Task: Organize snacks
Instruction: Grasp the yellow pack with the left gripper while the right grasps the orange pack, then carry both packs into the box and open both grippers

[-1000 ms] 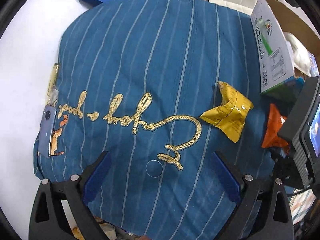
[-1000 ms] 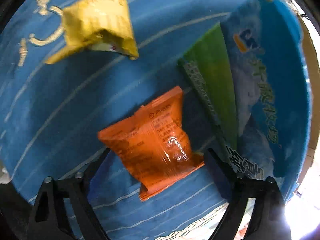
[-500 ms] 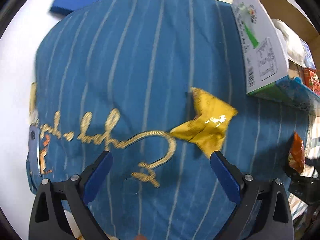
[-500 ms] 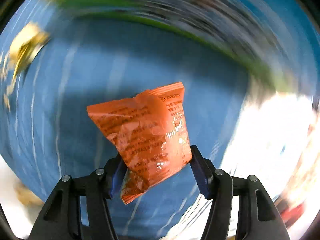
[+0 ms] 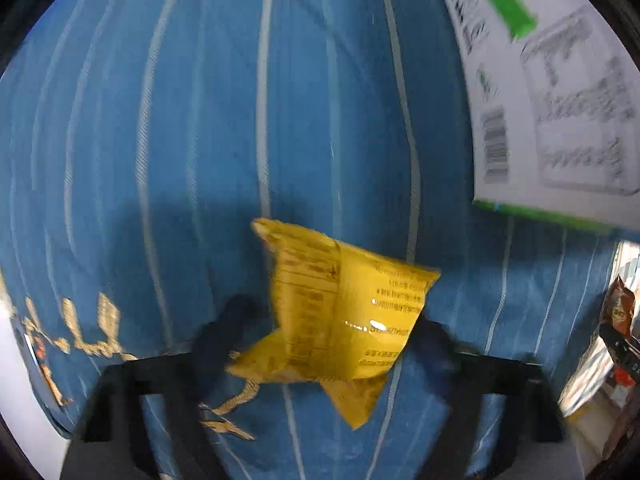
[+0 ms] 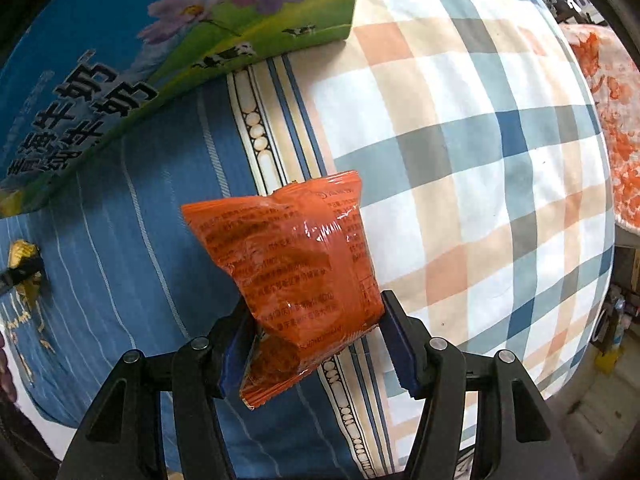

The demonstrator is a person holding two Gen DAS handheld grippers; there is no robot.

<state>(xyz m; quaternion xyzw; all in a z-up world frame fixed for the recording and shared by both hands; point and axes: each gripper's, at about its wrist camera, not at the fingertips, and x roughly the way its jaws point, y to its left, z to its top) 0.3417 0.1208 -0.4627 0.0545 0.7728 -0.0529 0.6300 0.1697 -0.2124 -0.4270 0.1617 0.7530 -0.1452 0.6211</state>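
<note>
A yellow snack packet [image 5: 352, 312] lies on the blue striped cloth [image 5: 200, 120]. My left gripper [image 5: 332, 322] points down over it and its jaws are closing, with a dark finger against each side of the packet. An orange snack packet [image 6: 288, 248] hangs clear of the cloth, and my right gripper [image 6: 316, 316] is shut on its lower half. It hovers over the seam between the blue cloth and a plaid cloth [image 6: 480, 160]. In the right wrist view the yellow packet [image 6: 22, 254] shows small at the far left.
A milk carton box [image 5: 560, 100] stands at the blue cloth's right side; its blue and green printed face [image 6: 120, 60] fills the upper left of the right wrist view. More snack packets [image 5: 618, 308] sit beyond the cloth's right edge. An orange-flecked fabric [image 6: 608, 120] lies far right.
My left gripper came down over the yellow packet and its jaws narrowed around it. My right gripper shut on the orange packet, lifted it, and swung it toward the plaid cloth.
</note>
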